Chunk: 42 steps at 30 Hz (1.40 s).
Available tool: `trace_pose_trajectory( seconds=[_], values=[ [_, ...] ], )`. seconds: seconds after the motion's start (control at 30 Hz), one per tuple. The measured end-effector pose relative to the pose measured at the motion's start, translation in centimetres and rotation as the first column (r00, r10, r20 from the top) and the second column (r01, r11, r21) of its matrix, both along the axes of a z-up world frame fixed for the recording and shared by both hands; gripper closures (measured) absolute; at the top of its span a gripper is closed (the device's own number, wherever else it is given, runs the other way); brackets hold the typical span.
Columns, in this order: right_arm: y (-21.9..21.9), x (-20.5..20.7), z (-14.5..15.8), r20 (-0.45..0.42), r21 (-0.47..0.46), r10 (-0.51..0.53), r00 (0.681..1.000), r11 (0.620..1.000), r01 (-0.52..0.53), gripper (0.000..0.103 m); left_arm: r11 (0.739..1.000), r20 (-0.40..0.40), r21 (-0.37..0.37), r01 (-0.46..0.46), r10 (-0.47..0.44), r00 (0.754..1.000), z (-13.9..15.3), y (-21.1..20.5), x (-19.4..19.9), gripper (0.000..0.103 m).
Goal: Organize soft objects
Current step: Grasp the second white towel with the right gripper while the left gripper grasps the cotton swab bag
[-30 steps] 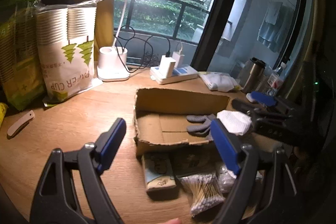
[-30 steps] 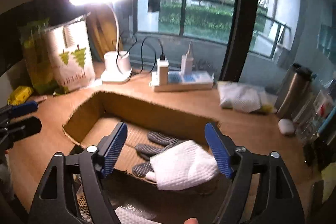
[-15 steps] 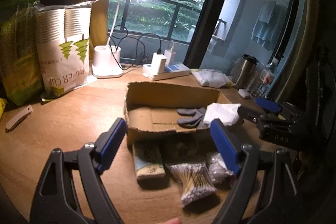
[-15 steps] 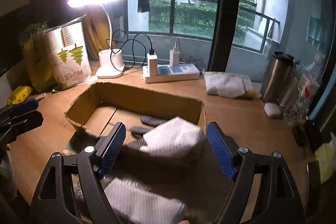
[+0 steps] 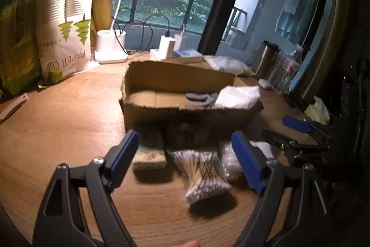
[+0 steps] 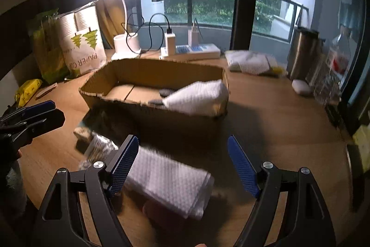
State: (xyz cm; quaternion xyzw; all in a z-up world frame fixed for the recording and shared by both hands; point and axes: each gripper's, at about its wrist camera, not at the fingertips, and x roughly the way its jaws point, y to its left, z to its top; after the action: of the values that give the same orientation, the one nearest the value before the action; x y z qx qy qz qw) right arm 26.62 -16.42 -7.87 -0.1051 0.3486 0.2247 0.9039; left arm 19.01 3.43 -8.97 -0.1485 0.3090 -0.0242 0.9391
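Note:
A shallow cardboard box (image 5: 161,112) (image 6: 129,105) sits mid-table. Inside it at the right end lie a white folded cloth (image 5: 239,96) (image 6: 198,97) and grey gloves (image 5: 201,98). In front of the box lie a bag of cotton swabs (image 5: 203,175), a small tissue pack (image 5: 150,159), a clear bag (image 5: 227,161) and a white folded towel pack (image 6: 171,184). My left gripper (image 5: 187,161) is open and empty above the swabs. My right gripper (image 6: 183,166) is open and empty over the towel pack; it also shows in the left wrist view (image 5: 298,131).
A desk lamp (image 5: 111,48), a paper-cup bag (image 5: 64,31), a green bag (image 5: 16,43) and a power strip (image 5: 178,53) stand behind the box. A steel flask (image 6: 303,54), bottles and a white packet (image 6: 252,61) are at the right. A yellow pack (image 6: 27,90) lies left.
Both grippers have pulled back from the box toward the near edge of the table. The items in front of the box have come into fuller view. Both stay open.

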Motion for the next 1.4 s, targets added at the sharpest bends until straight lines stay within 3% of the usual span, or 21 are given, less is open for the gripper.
trace_pose_trajectory(
  seconds=[0.5, 0.77, 0.87, 1.0, 1.4],
  values=[
    [0.4, -0.8, -3.8, -0.115, 0.028, 0.032, 0.993, 0.999, -0.029, 0.021, 0.999, -0.054, 0.041, 0.012, -0.009, 0.998, -2.2, -1.3, -0.7, 0.019],
    [0.4, -1.2, -4.1, -0.101, 0.039, 0.071, 0.992, 0.997, -0.068, 0.07, 0.998, -0.098, 0.068, 0.01, -0.003, 0.995, -3.0, -2.0, -0.3, 0.019],
    [-0.3, -1.3, -4.0, -0.097, 0.068, 0.081, 0.992, 0.995, -0.075, 0.081, 0.996, -0.118, 0.091, 0.026, -0.015, 0.993, -3.4, -3.0, 0.0, 0.019],
    [-1.4, -1.5, -3.1, -0.065, 0.103, 0.076, 0.995, 0.992, -0.069, 0.09, 0.992, -0.141, 0.12, 0.032, -0.015, 0.99, -4.0, -3.8, 0.7, 0.019],
    [-5.4, -1.4, -0.8, -0.006, 0.185, 0.029, 1.0, 0.982, -0.028, 0.091, 0.986, -0.209, 0.166, 0.024, 0.011, 0.978, -5.8, -4.8, 2.7, 0.02]
  ],
)
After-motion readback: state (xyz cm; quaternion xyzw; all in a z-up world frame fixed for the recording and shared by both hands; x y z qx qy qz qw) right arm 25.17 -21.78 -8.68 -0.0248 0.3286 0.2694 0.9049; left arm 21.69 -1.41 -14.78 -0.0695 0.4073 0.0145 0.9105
